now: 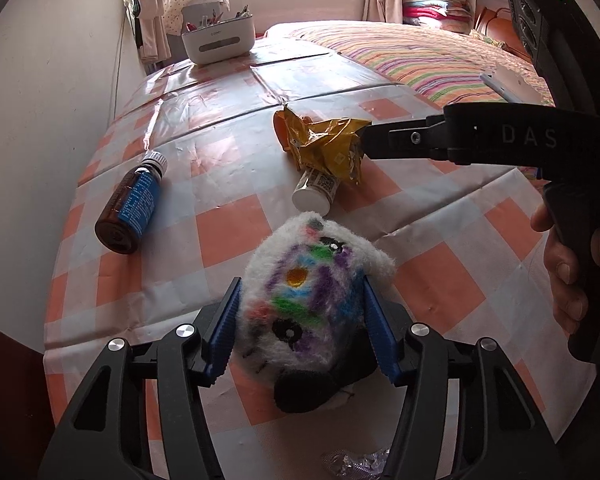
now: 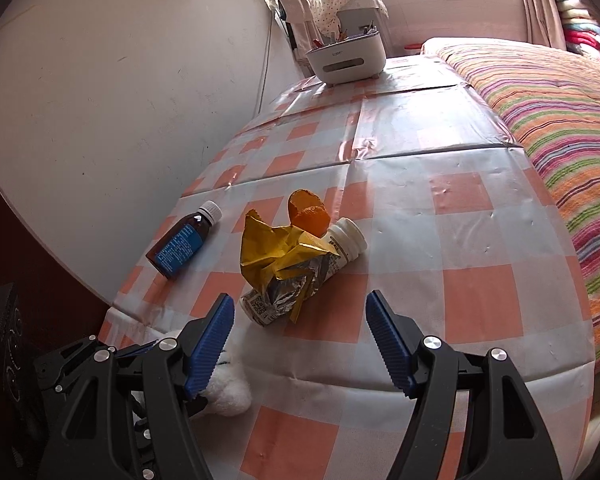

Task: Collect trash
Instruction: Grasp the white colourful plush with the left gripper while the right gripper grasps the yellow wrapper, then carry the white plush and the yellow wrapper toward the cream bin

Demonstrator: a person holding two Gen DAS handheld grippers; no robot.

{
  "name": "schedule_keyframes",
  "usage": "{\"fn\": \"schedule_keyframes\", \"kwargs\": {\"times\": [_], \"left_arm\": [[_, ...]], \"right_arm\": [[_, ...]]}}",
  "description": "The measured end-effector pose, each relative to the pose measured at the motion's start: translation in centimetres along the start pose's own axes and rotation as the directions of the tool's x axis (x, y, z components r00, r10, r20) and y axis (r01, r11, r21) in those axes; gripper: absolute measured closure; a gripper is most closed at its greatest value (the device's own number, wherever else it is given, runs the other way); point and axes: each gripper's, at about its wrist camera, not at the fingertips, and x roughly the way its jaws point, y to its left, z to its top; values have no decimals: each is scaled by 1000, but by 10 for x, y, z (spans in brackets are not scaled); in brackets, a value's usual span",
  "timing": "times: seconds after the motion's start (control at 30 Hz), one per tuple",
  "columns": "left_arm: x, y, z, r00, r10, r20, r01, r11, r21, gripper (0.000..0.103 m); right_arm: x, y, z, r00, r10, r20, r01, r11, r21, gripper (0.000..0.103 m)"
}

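While left tongs point(image 1: 300, 320) clamp one plush toy point(image 1: 316, 288), right tongs point(image 2: 300, 336) gape; two bottles point(image 1: 130, 206).

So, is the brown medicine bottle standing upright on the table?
No, the brown medicine bottle lies on its side on the checked tablecloth, its white cap pointing toward the far end.

On the table point(image 2: 440, 216), a bottle point(image 2: 186, 242) is seen left of centre, a wrapper point(image 2: 278, 258) laid over a jar point(image 2: 342, 242) at centre, a bin point(image 2: 346, 60) at the top.
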Motion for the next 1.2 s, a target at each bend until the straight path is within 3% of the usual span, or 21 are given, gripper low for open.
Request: {"fn": "schedule_keyframes", "kwargs": {"times": [0.47,0.77,0.87,0.93,1.2], "left_arm": [[-21,4,-4,998,1,56,3,998,-63,51],[-32,14,-5,997,-7,80,17,992,-121,50],[-32,16,-6,997,-3,76,13,992,-126,50],[-33,15,-5,997,-5,78,15,992,-128,50],[-39,11,-1,994,-8,107,22,990,-137,50]], "right_arm": [[35,1,18,998,-46,-35,45,999,-11,37],[35,5,19,997,-70,-29,69,997,-43,38],[37,6,17,998,-48,-44,46,998,-46,53],[35,6,16,999,-33,-41,31,999,-39,69],[27,15,9,999,-13,-42,10,997,-76,82]]}}
